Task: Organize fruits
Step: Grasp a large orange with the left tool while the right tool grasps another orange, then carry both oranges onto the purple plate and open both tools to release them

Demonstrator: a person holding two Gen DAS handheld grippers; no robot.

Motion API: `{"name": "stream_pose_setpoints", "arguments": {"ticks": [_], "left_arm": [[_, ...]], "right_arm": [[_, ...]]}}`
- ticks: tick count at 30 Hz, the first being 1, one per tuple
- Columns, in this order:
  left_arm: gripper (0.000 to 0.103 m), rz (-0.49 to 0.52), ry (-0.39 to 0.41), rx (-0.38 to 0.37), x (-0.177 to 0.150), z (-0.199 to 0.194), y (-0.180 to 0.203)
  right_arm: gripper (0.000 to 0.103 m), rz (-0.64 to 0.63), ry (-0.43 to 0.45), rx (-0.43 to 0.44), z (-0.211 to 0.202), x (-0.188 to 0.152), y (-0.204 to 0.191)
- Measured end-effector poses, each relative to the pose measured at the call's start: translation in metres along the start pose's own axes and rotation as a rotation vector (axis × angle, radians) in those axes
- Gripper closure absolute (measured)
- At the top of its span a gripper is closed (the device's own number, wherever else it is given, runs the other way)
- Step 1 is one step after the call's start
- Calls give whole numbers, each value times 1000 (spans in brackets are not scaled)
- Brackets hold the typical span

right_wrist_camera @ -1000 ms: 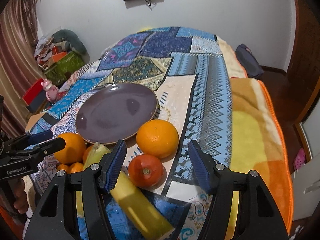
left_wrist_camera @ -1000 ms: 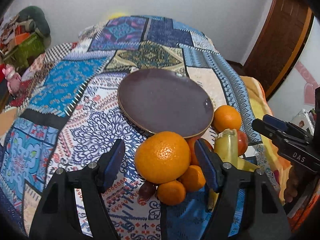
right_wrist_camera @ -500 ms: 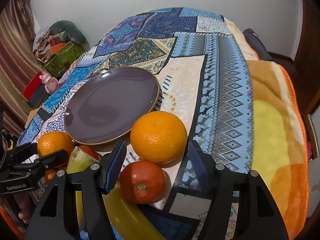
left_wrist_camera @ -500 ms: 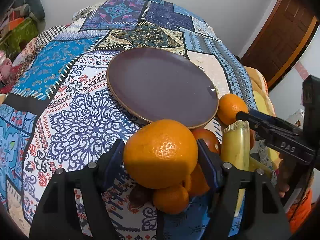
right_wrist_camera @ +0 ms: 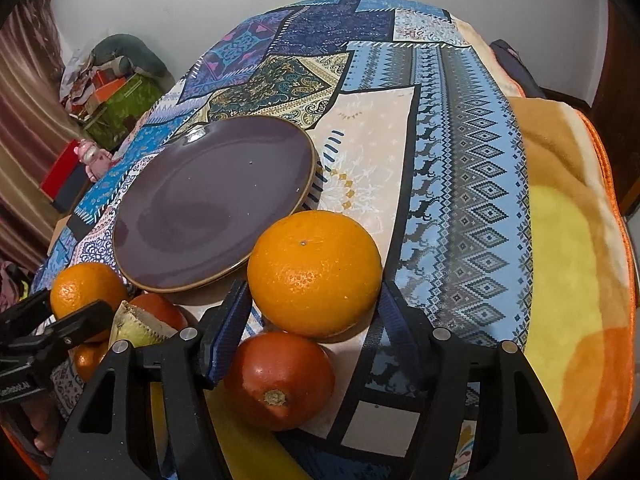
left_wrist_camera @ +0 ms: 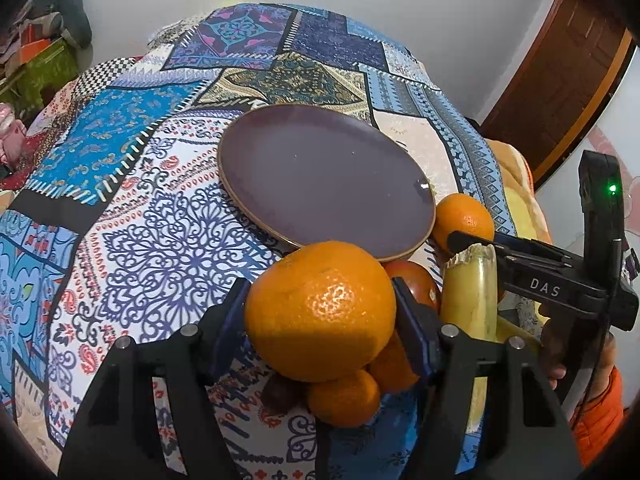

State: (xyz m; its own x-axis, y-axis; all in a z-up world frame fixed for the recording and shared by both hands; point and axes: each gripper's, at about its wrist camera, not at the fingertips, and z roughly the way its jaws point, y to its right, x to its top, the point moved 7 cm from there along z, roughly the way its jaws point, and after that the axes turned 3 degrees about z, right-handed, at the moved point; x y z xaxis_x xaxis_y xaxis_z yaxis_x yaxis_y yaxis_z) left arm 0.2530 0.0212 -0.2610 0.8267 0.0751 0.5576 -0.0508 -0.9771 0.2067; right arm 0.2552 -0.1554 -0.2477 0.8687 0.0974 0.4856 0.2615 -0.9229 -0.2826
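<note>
My left gripper (left_wrist_camera: 320,312) is shut on a large orange (left_wrist_camera: 320,312), both pads against its sides, just in front of the purple plate (left_wrist_camera: 320,176). My right gripper (right_wrist_camera: 314,318) is open around a second large orange (right_wrist_camera: 314,272) that rests on the cloth beside the plate (right_wrist_camera: 212,204); its pads stand just off the fruit's sides. A red tomato (right_wrist_camera: 280,380) lies under the right gripper. A yellow-green banana (left_wrist_camera: 474,300), small mandarins (left_wrist_camera: 344,398) and a dark fruit (left_wrist_camera: 280,394) lie near the left gripper.
A patchwork cloth (left_wrist_camera: 152,216) covers the bed. An orange-yellow blanket (right_wrist_camera: 568,248) lies on the right side. Boxes and clutter (right_wrist_camera: 116,96) stand on the floor at the far left, a wooden door (left_wrist_camera: 560,72) at the right.
Both grippers moved forward onto their oranges. The left jaws closed onto the large orange. The right jaws now straddle the second orange, still open.
</note>
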Motion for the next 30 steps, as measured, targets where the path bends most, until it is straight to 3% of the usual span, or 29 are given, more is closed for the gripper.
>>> {"name": "stream_pose_setpoints", "arguments": {"ticks": [13,15,16,17,21,22,25,30], "left_arm": [[35,-2,92,43,25,-45,-13],[35,4,103,51,29,-49,-13],[35,8,109,55,32,-51,-12],[35,13,114,59,34,-52,-11],[35,21,126,61,41,-55,-9],[35,24,130,58,41,-57,-8],[35,29,131,63,42,-58,-8],[35,28,127,70,44,-55,-11]], "right_arm": [[51,-21,86,-27,-37,11,-1],[62,-29,90,-33,-39,12,-2],[92,-44,83,-39,-38,13,-2],[97,-47,61,-31,-36,13,-3],[95,-65,7,-36,-23,7,-3],[89,-68,2,-26,-22,7,-4],[54,-61,7,-39,-18,6,-3],[49,-63,-30,-42,-3,6,-1]]}}
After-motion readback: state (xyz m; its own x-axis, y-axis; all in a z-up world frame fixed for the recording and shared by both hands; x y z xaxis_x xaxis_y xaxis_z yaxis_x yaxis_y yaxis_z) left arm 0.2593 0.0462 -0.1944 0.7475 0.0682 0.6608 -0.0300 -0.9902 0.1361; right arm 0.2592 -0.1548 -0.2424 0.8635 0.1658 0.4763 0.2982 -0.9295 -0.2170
